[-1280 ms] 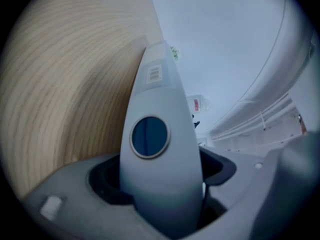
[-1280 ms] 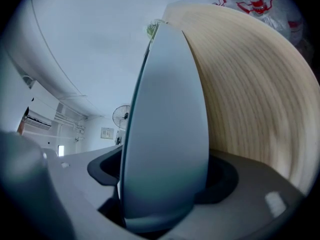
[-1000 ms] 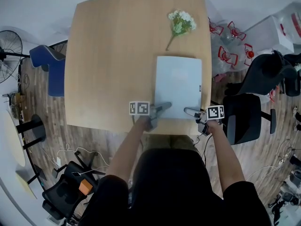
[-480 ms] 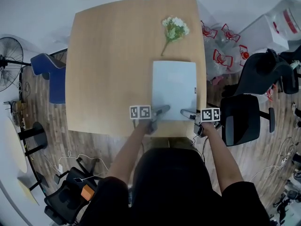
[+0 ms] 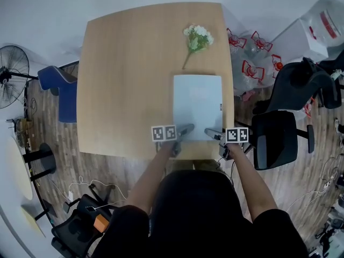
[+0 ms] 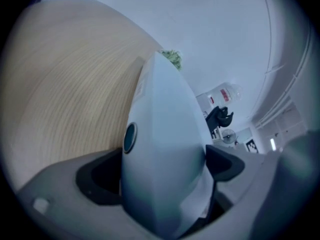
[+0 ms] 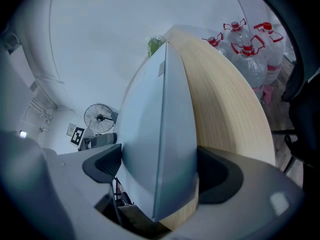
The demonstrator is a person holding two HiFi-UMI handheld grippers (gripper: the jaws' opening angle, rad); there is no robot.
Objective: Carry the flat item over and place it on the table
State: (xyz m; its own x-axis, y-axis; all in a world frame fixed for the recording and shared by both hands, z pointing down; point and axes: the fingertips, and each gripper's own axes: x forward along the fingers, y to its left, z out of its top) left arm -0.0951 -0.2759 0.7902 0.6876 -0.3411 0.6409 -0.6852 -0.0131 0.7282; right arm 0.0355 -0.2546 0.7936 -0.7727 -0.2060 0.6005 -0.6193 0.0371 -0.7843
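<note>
The flat item (image 5: 197,106), a pale blue-white slab, lies flat on the wooden table (image 5: 129,79) near its front right corner. My left gripper (image 5: 185,129) is at the item's near left corner and its jaws are opening. In the left gripper view the item (image 6: 160,129) fills the gap of that gripper (image 6: 160,171), and the dark pads stand beside it. My right gripper (image 5: 210,133) is at the near right corner with its jaws wide. In the right gripper view the item (image 7: 160,129) stands edge-on in the gap of that gripper (image 7: 157,169).
A sprig of white flowers (image 5: 196,39) lies on the table beyond the item. Several large water bottles (image 5: 252,58) and a black office chair (image 5: 277,138) stand right of the table. A blue chair (image 5: 59,85) and a fan (image 5: 11,63) are on the left.
The item stays flat at the same spot on the table with both grippers at its near edge. Only the head view has shifted a little.
</note>
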